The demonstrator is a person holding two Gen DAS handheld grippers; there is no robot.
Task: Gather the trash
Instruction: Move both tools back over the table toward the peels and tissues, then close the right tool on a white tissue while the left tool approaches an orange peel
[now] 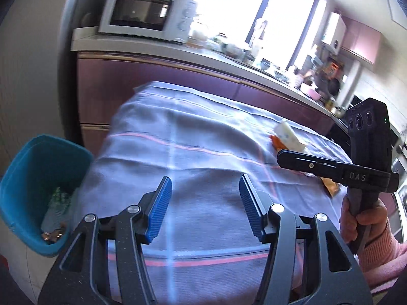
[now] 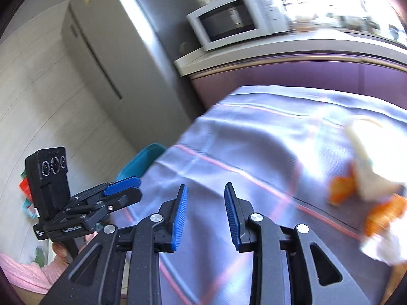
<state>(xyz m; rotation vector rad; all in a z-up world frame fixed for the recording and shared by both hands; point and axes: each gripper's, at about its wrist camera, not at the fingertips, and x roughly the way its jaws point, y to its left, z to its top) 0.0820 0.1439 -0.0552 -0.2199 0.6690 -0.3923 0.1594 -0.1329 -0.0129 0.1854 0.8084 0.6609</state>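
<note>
A teal trash bin (image 1: 23, 178) stands left of the table with some scraps inside, and its rim (image 2: 142, 160) peeks past the table edge. On the blue-grey tablecloth (image 1: 190, 127) lie a white pack (image 1: 290, 134) over an orange wrapper (image 1: 276, 141), seen blurred as the white pack (image 2: 366, 167), orange wrappers (image 2: 342, 186) and crumpled white paper (image 2: 381, 246). My left gripper (image 1: 205, 180) hovers open over bare cloth, empty. My right gripper (image 2: 206, 186) is open too, with nothing between its pads, left of the trash. The right gripper (image 1: 279, 156) also shows beside the pack.
A white microwave (image 1: 150, 12) sits on the cluttered counter (image 1: 229, 58) over purple cabinets behind the table. A grey fridge (image 2: 106, 50) stands at the left. A hand in a pink sleeve (image 1: 366, 226) grips the right tool. The left gripper (image 2: 122, 190) shows near the bin.
</note>
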